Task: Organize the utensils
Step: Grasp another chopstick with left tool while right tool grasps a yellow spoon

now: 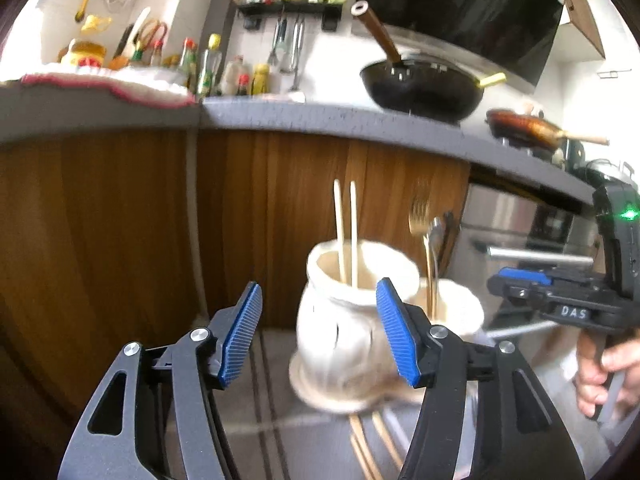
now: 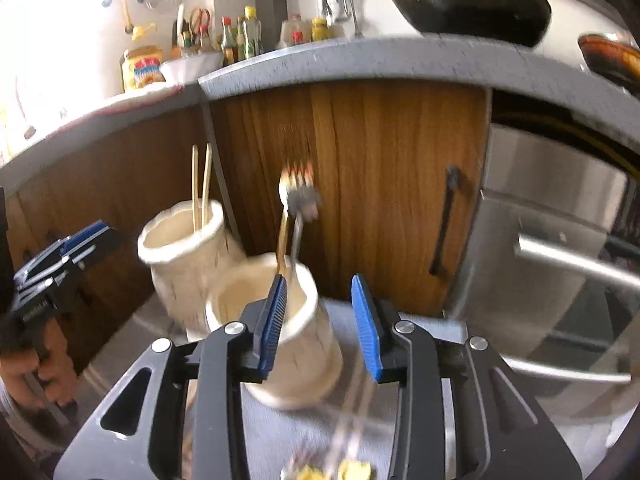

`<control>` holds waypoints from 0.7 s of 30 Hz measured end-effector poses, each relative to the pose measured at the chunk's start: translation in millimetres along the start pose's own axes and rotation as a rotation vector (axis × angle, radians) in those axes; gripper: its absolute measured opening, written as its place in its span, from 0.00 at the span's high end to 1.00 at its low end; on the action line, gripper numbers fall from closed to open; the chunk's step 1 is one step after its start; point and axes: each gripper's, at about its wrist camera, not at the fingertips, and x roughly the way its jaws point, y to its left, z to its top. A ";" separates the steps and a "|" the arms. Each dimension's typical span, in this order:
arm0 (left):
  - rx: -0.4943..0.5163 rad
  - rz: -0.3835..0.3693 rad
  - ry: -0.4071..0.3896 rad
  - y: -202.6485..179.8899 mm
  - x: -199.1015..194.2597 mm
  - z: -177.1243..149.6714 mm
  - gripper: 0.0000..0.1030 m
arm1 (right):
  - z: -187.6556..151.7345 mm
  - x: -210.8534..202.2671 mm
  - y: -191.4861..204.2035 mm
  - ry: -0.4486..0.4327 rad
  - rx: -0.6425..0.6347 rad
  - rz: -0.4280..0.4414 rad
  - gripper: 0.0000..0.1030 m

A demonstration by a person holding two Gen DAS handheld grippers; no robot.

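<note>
Left gripper [image 1: 320,332] released, empty, before chopstick jar [image 1: 340,320]; right gripper [image 2: 320,328] parted, holding nothing.

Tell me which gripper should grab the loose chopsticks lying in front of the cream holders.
Left, probably. The loose chopsticks lie just below the open left gripper, near its right finger. The right gripper, also open, faces the holder with the fork, where no chopsticks show.

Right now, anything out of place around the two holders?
Mostly tidy: chopsticks upright in one cream holder, fork in the other holder. But loose chopsticks lie flat on the surface below the holders, unsorted.
</note>
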 end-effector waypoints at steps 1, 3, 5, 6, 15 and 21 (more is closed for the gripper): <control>-0.005 -0.003 0.019 1.4 -1.2 -5.2 0.41 | -9.4 -0.8 -3.3 0.032 0.003 -0.011 0.67; -0.018 -0.008 0.068 4.1 -2.1 -17.9 0.41 | -27.0 -2.4 -9.3 0.081 0.009 -0.027 0.67; -0.030 -0.013 0.117 6.4 -1.1 -29.6 0.41 | -43.7 -3.7 -14.3 0.127 0.013 -0.044 0.67; -0.037 -0.015 0.139 7.4 -0.5 -35.8 0.41 | -52.9 -4.0 -16.8 0.158 0.012 -0.052 0.67; -0.016 -0.049 0.345 1.9 6.9 -89.4 0.53 | -105.0 -5.7 -17.4 0.339 -0.019 -0.064 0.67; 0.054 -0.052 0.422 -16.6 12.9 -108.0 0.57 | -120.2 -6.3 -8.2 0.376 -0.050 -0.065 0.67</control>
